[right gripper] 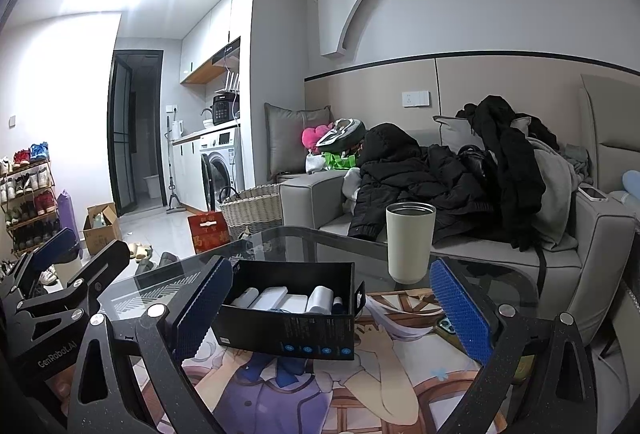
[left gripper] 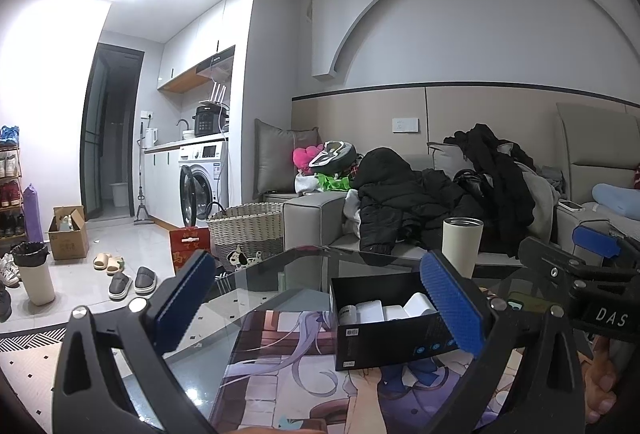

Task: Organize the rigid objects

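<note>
An open black box stands on the printed mat on a glass table. It holds several white and grey items. A cream tumbler stands upright behind the box. My left gripper is open and empty, its right finger beside the box's right end. My right gripper is open and empty, its jaws either side of the box, above it. The right gripper shows in the left wrist view. The left gripper shows in the right wrist view.
A phone lies on the mat at right. The glass table's edge faces a grey sofa piled with dark clothes. A wicker basket, a red box, slippers and a shoe rack stand on the floor at left.
</note>
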Demonstrator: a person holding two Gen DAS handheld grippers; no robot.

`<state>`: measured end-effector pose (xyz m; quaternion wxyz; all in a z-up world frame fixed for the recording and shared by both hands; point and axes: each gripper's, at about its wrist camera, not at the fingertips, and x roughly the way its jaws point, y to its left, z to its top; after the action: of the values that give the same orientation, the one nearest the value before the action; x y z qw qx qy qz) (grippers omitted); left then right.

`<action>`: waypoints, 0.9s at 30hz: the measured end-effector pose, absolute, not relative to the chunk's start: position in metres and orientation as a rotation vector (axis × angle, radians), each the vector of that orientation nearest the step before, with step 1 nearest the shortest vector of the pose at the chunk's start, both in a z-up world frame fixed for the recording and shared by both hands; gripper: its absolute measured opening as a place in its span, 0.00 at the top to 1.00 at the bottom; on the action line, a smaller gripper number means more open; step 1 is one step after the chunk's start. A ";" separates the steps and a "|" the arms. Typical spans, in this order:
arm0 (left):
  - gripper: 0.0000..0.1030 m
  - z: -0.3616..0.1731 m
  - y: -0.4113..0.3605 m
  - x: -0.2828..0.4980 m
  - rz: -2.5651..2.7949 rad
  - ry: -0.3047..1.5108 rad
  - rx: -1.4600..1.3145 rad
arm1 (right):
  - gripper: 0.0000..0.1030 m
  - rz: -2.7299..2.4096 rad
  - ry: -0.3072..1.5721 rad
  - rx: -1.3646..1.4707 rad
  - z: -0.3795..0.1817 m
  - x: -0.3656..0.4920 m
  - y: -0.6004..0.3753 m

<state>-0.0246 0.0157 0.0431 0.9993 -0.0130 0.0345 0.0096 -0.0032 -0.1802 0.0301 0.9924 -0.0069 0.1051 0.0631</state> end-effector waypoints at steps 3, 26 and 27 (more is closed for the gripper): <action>0.00 0.043 0.016 -0.025 0.019 0.069 -0.026 | 0.02 0.127 0.210 -0.016 0.030 -0.003 -0.180; 0.00 0.044 0.015 -0.025 0.013 0.071 -0.026 | 0.02 0.127 0.210 -0.015 0.030 -0.003 -0.181; 0.00 0.044 0.015 -0.025 0.012 0.072 -0.026 | 0.02 0.128 0.209 -0.015 0.029 -0.003 -0.181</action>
<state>-0.0245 0.0150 0.0437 0.9992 -0.0129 0.0362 0.0062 -0.0033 -0.1806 0.0293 0.9925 -0.0075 0.1043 0.0639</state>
